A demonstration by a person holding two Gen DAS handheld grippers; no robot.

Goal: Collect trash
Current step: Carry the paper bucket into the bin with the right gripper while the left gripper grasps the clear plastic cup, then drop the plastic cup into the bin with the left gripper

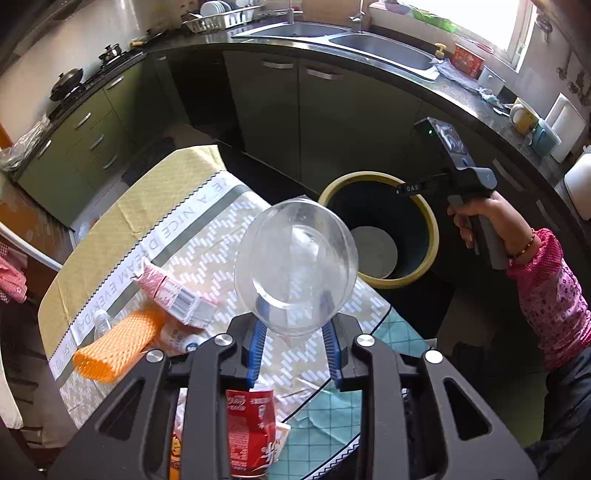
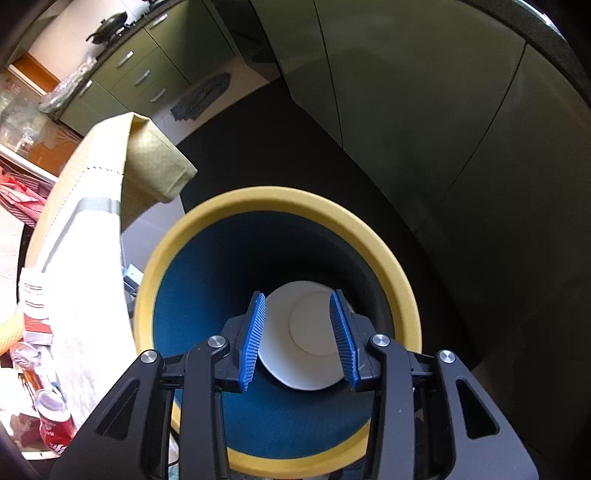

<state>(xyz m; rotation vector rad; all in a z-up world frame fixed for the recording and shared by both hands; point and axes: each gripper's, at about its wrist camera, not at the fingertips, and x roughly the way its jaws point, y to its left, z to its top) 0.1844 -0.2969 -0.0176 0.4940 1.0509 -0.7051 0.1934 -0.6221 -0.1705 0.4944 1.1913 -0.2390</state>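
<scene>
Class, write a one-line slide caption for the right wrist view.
Open right gripper poised over the yellow-rimmed bin, a white paper bowl lying inside.

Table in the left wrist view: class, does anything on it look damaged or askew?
Yes. The red can near the table's edge looks crumpled, and the red-and-white carton lies tipped on its side against the orange foam net.

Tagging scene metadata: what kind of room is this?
A home kitchen, most likely: a double steel sink set in a dark counter, a dish rack holding plates, and a wok on a gas stove.
</scene>
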